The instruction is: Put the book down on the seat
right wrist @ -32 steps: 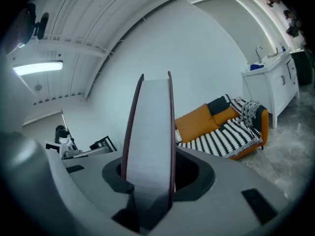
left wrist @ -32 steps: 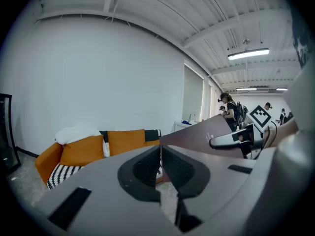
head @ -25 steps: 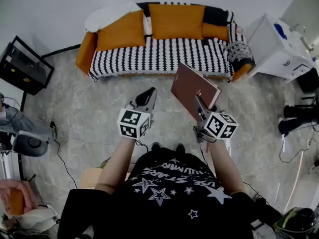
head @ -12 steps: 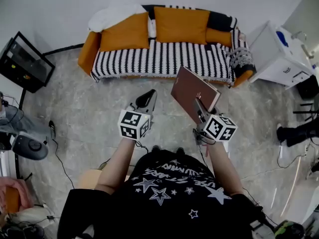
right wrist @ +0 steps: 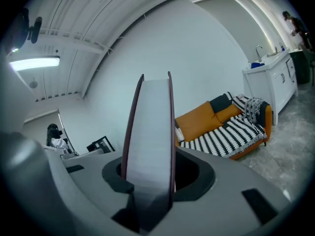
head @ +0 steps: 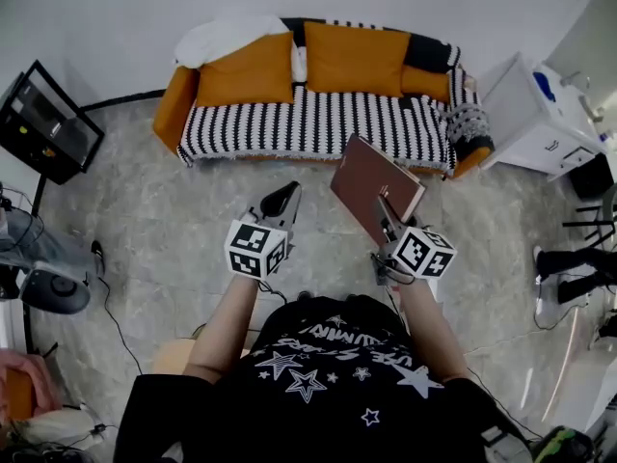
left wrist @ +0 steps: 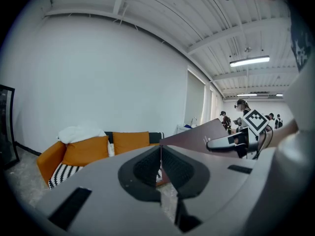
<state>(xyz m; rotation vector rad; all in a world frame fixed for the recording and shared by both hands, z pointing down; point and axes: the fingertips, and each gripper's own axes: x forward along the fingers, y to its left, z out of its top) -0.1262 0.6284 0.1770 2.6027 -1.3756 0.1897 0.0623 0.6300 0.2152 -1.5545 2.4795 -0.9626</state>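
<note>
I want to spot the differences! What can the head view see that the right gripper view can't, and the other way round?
Only the head view shows the person's starry black shirt and the wide brown front of the book. Only the right gripper view shows the book's white page edge up close, pinched between the jaws of the right gripper, plus a ceiling light. Both show the striped sofa with its orange cushions, and the white cabinet beside it.
</note>
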